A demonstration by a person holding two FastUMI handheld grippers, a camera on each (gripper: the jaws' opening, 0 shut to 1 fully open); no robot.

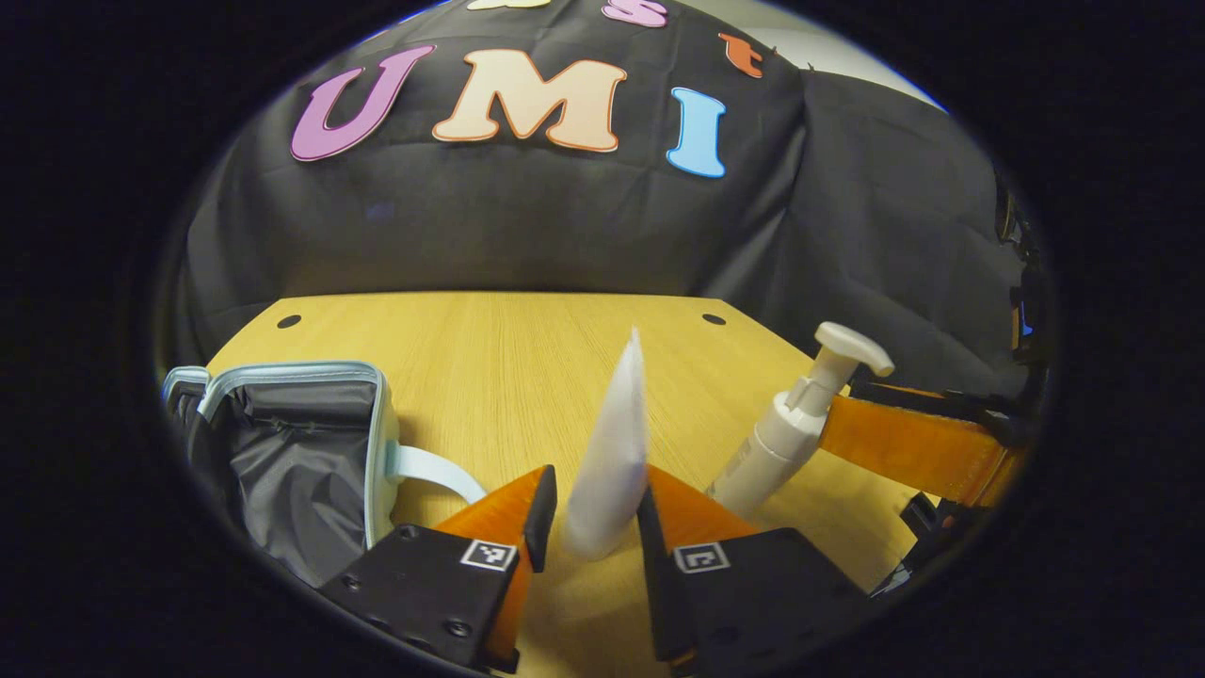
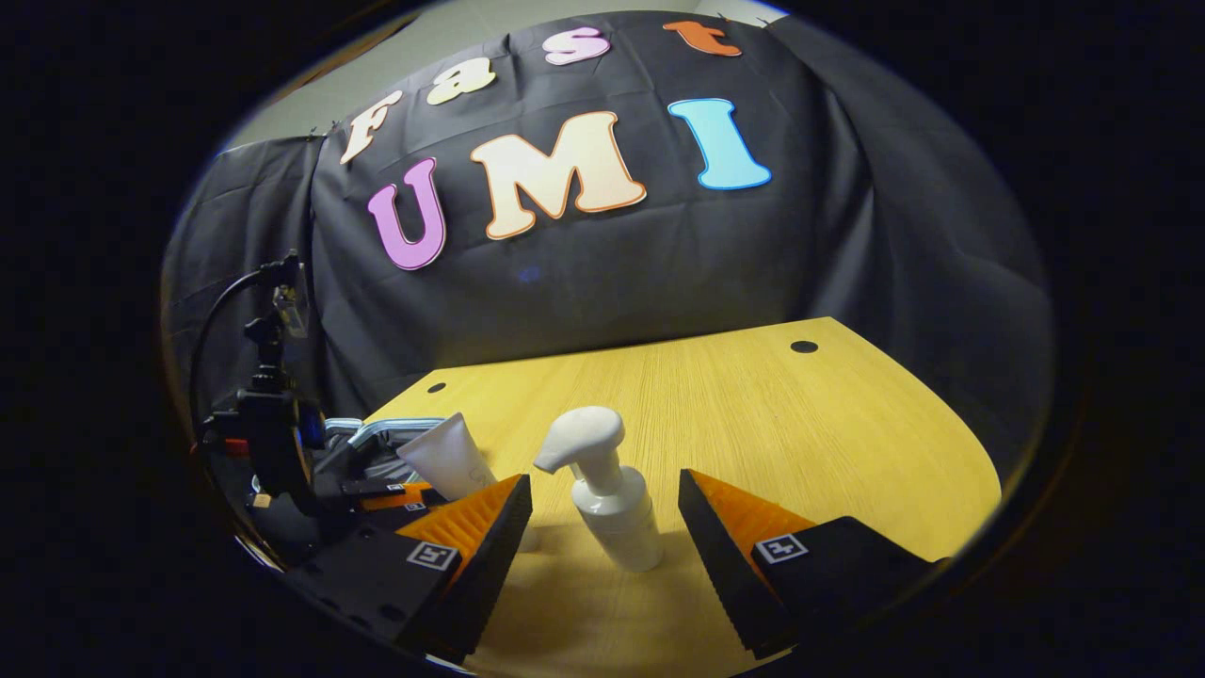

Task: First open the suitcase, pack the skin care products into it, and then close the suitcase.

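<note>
The left gripper (image 1: 595, 518) is standing over the wooden table (image 1: 527, 358) with its fingers nearly closed around a white tube (image 1: 612, 461); they seem to be pressing it. The open suitcase (image 1: 292, 443) is lying to its left. The right gripper (image 2: 602, 527) is staying wide open around the upright pump bottle (image 2: 607, 499), not touching it.

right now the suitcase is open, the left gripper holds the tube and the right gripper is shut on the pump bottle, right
Not quite. In the right gripper view the right gripper is open, its fingers apart on either side of the pump bottle, not touching it. The suitcase is open and the left gripper holds the tube.
</note>
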